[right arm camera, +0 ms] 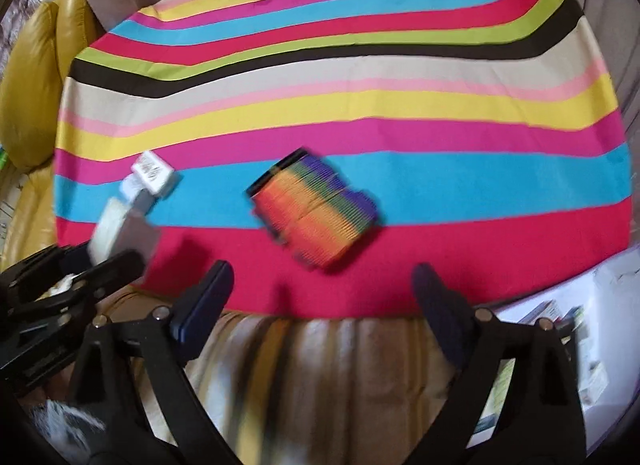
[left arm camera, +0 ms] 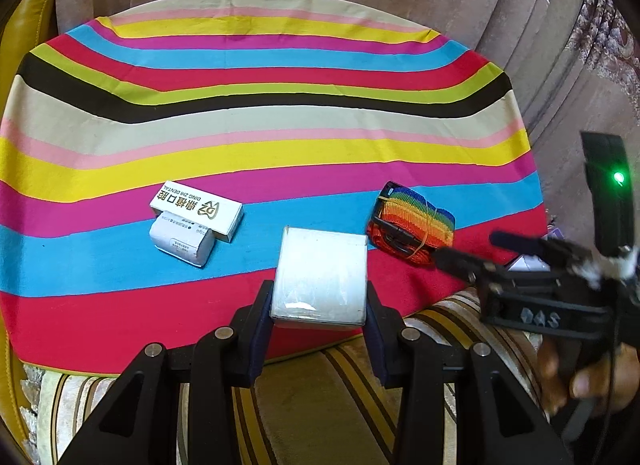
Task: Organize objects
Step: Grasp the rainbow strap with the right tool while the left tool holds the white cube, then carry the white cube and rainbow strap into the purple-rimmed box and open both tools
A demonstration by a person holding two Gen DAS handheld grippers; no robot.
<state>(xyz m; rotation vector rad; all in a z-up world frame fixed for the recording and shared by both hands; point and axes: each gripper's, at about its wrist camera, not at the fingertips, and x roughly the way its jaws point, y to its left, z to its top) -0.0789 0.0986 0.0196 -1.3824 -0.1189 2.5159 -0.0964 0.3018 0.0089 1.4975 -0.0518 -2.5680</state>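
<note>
- Two grippers in view: left gripper (left arm camera: 320, 305) had its jaws clamped on the white packet (left arm camera: 322, 277), held at the near edge of the striped cloth (left arm camera: 280, 137).
- Right gripper (right arm camera: 320, 297) hung with jaws spread, holding nothing.
- Packet looked soft, light, probably film-wrapped; grip across its flat sides.
- Rainbow strap bundle (right arm camera: 314, 209) lay ahead, blurred; likely floppy, best pinched mid-bundle.
- White carton (left arm camera: 196, 210) lay left, touching a small white box (left arm camera: 182, 239).

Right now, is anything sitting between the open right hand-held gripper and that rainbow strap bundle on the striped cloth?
Nothing visible. The right hand-held gripper is open and empty, and only bare striped cloth lies between its fingers and the rainbow strap bundle. The left hand-held gripper, shut on a white packet, is off to the side.
</note>
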